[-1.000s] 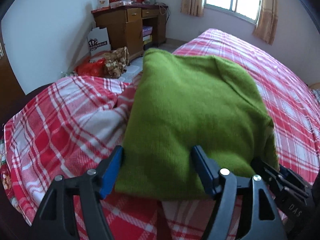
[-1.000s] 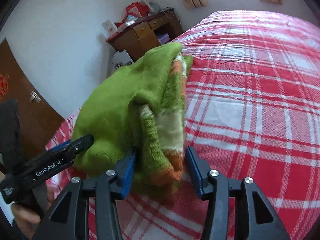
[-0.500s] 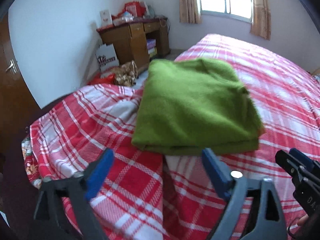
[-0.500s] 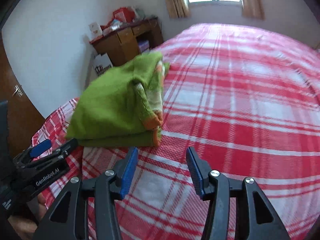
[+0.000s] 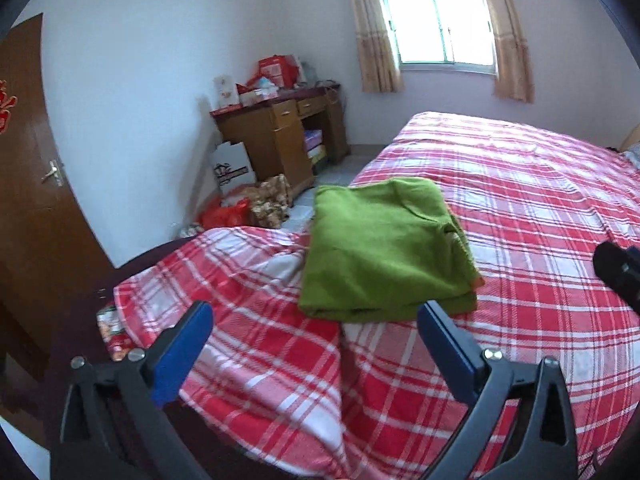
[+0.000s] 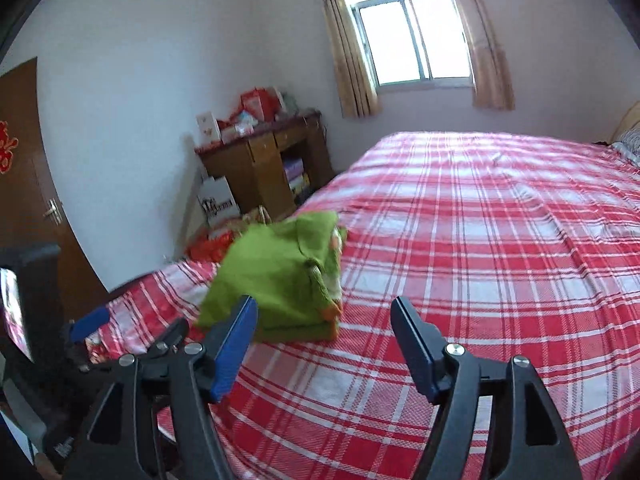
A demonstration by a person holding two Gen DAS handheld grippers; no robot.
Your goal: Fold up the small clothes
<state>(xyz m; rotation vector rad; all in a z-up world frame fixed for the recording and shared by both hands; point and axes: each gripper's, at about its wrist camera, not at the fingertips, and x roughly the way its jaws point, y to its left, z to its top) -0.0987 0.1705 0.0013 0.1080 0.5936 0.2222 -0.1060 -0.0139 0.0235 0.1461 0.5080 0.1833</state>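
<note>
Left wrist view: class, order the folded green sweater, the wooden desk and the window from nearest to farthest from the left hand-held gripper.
From the left hand-held gripper:
1. Folded green sweater, on the bed just ahead.
2. Wooden desk, against the left wall beyond the bed.
3. Window, in the far wall.

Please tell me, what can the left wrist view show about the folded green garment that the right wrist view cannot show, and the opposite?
Only the left wrist view shows the green garment's broad flat top and stacked front edges. Only the right wrist view shows its side, where orange and pale knit layers peek out, slightly blurred. Both show it lying folded on the red plaid bedspread, with the left claw and right claw open and apart from it.
</note>
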